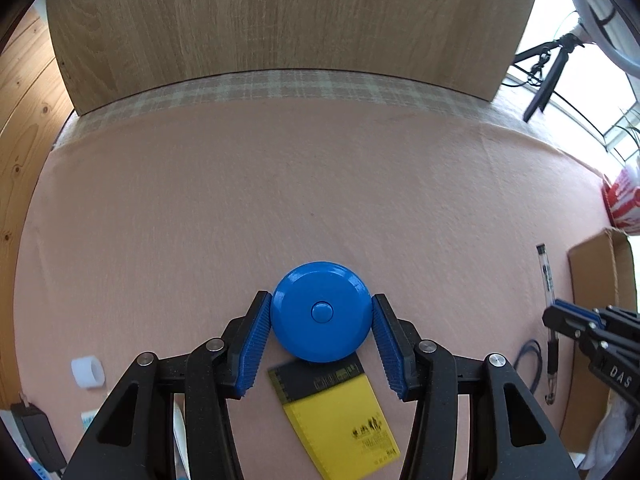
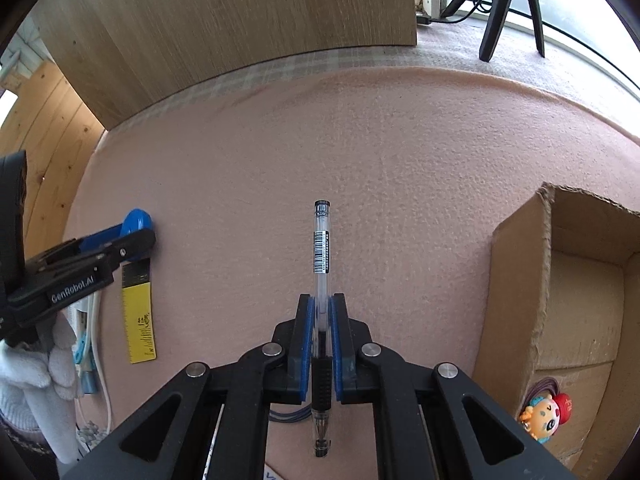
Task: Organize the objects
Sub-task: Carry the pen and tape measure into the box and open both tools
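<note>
Fingers of the left gripper [image 1: 321, 334] sit on either side of the blue disc [image 1: 320, 311], their ribbed blue pads [image 1: 256, 344] touching or all but touching its rim; whether they already squeeze it cannot be told, though they bracket it at its widest line. The disc looks like hard, smooth plastic with a centre button, probably light and stiff but slippery at its rounded edge, so a hold straight across the middle seems safest. It lies on the pink mat [image 1: 280, 184], its near edge over the top of a yellow-and-black card [image 1: 340, 416]. The right gripper [image 2: 321, 344] has its fingers closed narrowly on a clear pen [image 2: 321, 264], taken at the dark rubber grip section, with the long barrel pointing forward and the tip behind the pads. The pen is thin, rigid and light; held along the fingers like this it could slide lengthwise. To the right stands an open cardboard box [image 2: 520, 288], the likely destination, with a small cartoon figure [image 2: 546, 416] beside its near side.
</note>
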Motion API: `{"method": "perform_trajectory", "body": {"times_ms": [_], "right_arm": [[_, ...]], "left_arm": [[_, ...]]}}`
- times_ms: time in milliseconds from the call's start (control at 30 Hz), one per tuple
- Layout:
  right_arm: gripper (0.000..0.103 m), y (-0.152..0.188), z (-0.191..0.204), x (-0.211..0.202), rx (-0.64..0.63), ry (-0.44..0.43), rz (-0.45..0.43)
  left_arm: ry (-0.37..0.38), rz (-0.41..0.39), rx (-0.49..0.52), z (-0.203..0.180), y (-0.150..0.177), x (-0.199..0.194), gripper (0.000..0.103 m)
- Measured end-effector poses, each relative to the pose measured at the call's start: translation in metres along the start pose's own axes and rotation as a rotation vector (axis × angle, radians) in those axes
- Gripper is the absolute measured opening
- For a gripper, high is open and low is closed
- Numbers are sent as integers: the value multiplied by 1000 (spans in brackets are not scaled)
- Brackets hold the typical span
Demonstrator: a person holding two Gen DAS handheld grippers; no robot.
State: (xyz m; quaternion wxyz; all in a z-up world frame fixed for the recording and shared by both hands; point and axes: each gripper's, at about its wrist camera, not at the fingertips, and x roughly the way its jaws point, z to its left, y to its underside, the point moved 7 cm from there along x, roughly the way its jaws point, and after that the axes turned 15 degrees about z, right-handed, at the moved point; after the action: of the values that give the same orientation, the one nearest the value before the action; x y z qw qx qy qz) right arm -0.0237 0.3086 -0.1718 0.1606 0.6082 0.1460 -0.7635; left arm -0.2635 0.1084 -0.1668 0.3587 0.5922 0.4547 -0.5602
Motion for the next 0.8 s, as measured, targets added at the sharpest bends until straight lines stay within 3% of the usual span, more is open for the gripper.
{"method": "perform_trajectory", "body": {"times_ms": [300, 567, 800], "right_arm": [[8, 18, 6, -41, 11, -57, -110], [8, 47, 7, -88, 17, -101, -215], [8, 76, -13, -116, 54, -105, -271]], "left_arm": [[-7, -132, 116, -41, 38, -57, 54], [59, -232, 218, -96, 65, -109, 54], [103, -265, 308, -146, 81, -131, 54]]}}
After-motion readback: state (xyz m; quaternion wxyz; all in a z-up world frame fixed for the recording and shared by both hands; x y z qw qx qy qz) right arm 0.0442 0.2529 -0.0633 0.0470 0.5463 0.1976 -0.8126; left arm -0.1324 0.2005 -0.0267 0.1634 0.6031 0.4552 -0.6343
